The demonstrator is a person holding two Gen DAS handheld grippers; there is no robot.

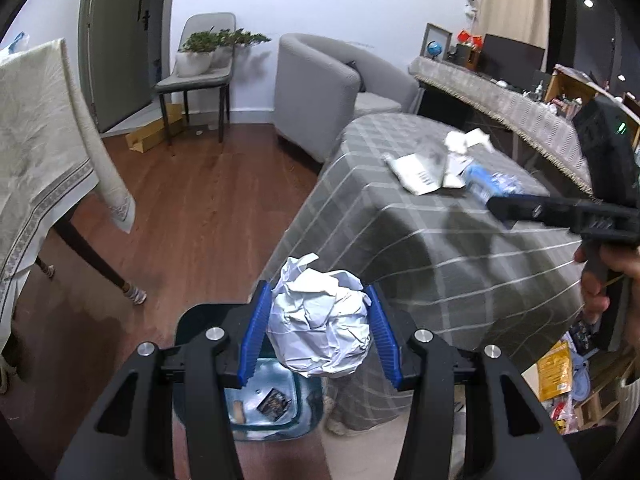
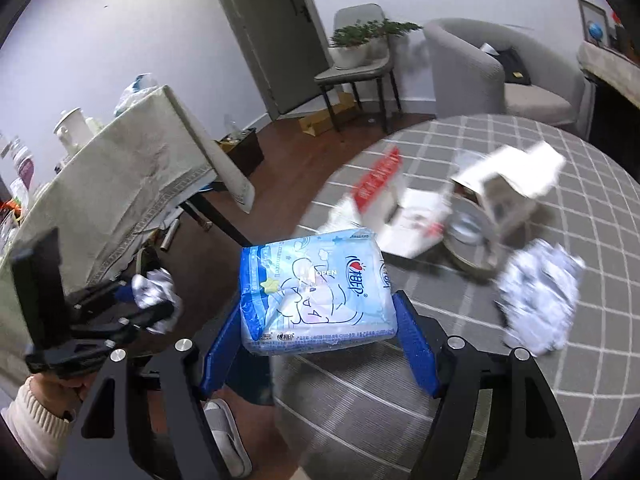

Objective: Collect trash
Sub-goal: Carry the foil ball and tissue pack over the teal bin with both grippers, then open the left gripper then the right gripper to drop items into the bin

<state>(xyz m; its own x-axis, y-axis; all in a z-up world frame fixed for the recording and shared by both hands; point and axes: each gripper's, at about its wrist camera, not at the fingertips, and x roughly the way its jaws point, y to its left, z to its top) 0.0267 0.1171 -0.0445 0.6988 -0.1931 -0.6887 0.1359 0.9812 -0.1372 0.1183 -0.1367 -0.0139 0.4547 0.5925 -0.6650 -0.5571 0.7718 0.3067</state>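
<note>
Crumpled white paper, balled up with no clear long axis and one torn corner sticking upward, sits pinched between the blue fingers of the left gripper, directly above a dark bin on the wooden floor; a few scraps lie in the bin's bottom. Beside the bin stands a table draped in a grey checked cloth. From the right wrist view, the right gripper clamps a light blue tissue pack by its two short ends, so the pack's long axis runs across from finger to finger, printed face up and tilted slightly toward the camera. It hangs over the near left edge of the table. Farther back on the cloth lie a red and white box, an opened white carton and another crumpled wad, all blurred by motion
</note>
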